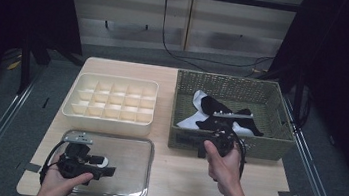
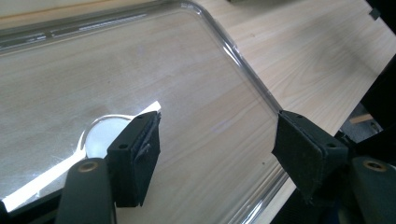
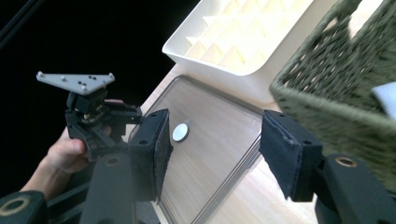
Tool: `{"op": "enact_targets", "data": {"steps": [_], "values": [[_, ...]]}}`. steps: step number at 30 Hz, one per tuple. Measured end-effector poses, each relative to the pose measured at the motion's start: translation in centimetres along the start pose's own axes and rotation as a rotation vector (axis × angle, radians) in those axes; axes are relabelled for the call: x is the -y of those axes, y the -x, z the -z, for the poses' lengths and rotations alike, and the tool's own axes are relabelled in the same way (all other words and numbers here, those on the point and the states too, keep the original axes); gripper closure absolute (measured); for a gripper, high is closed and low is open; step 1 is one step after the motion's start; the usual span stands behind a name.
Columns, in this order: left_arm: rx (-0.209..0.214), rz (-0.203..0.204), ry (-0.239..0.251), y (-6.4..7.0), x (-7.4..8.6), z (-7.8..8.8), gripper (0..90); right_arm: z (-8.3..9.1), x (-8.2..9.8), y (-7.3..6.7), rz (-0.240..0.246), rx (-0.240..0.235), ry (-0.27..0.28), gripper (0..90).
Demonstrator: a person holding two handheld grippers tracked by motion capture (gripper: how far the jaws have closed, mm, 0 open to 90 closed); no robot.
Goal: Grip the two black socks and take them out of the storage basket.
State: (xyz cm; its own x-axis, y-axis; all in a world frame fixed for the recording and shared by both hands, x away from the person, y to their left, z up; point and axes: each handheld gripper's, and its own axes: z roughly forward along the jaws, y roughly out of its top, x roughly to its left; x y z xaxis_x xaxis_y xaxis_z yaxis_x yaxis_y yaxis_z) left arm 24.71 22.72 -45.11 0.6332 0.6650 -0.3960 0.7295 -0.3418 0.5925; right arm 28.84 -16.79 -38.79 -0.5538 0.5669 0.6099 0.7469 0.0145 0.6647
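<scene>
Socks [image 1: 221, 115] lie half hidden behind the basket [image 1: 230, 144] wall; both tools [image 1: 220, 143] [image 1: 103, 166] released, empty.

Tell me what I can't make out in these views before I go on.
- Socks in the basket, high view: tangled, the count is unclear, and the right tool covers the near part.
- Basket inside, right gripper view: hidden by its wall.
- Tray, left gripper view: cut off by the frame edges.

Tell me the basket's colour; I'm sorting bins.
Olive green wicker basket, clearest in the high view.
</scene>
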Motion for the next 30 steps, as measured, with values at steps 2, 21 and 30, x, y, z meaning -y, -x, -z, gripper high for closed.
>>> {"op": "enact_targets", "data": {"steps": [2,21,30], "values": [[0.001,0.005,0.006,-0.1,0.1,-0.1,31.5,0.2,-0.4,0.3,0.000,0.011,0.007,42.9],[0.011,-0.042,-0.006,1.5,0.0,-1.1,31.8,7.9,-3.8,6.8,-0.083,0.191,0.096,45.8],[0.015,-0.071,0.008,1.9,-2.4,-1.7,31.6,8.5,-6.3,9.9,-0.106,0.312,0.044,48.4]]}}
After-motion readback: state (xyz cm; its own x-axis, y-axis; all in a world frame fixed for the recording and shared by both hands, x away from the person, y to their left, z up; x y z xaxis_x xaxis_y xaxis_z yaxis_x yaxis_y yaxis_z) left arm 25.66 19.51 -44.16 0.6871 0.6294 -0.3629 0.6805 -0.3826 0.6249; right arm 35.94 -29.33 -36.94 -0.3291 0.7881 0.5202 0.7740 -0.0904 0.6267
